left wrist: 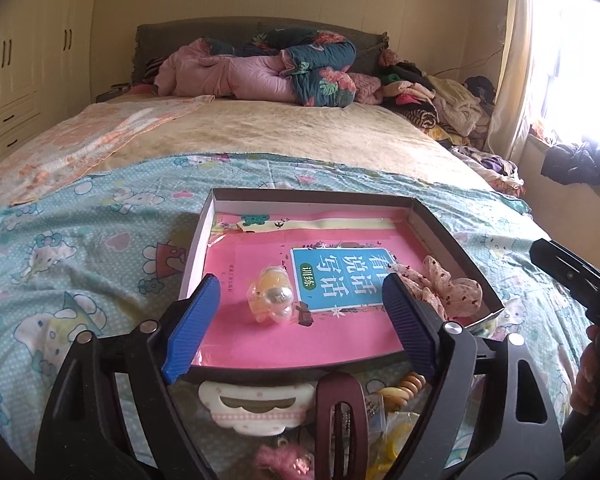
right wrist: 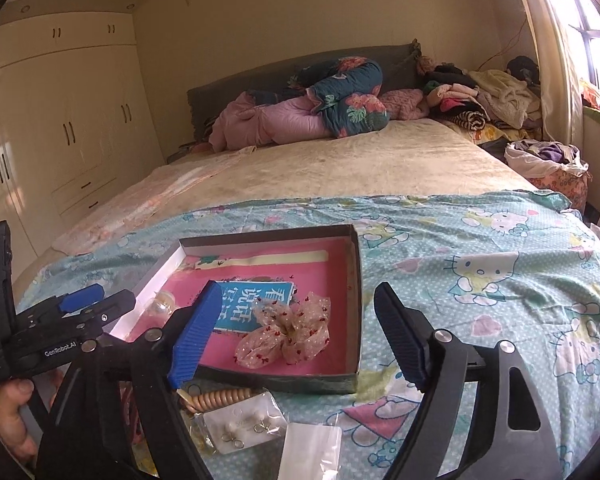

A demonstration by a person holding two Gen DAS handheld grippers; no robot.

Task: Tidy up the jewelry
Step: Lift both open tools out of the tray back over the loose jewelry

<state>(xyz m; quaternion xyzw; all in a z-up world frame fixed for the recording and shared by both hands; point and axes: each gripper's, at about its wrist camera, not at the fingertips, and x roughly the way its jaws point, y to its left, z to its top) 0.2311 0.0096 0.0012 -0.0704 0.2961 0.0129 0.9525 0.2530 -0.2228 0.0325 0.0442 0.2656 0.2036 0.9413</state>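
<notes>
A shallow cardboard box [left wrist: 204, 232] lies on the bed with a pink book [left wrist: 260, 332] as its floor. On the book rest a yellow hair tie with pearl beads [left wrist: 274, 300] and a pale dotted scrunchie [left wrist: 452, 290]. My left gripper [left wrist: 300, 284] hovers open over the box's near edge, with the pearl tie lying apart below the gap between its blue pads. My right gripper [right wrist: 297, 289] is open too, over the box [right wrist: 356, 300], with the scrunchie [right wrist: 288, 332] lying loose below it. Neither gripper holds anything.
Loose pieces lie on the cartoon-cat sheet [left wrist: 60, 248] in front of the box: a white cloud clip [left wrist: 256, 404], a maroon clip [left wrist: 342, 412], a coiled tie [right wrist: 220, 398], bagged earrings [right wrist: 240, 426] and a white packet [right wrist: 312, 448]. Folded quilts [left wrist: 268, 68] and clothes sit at the bed's far end.
</notes>
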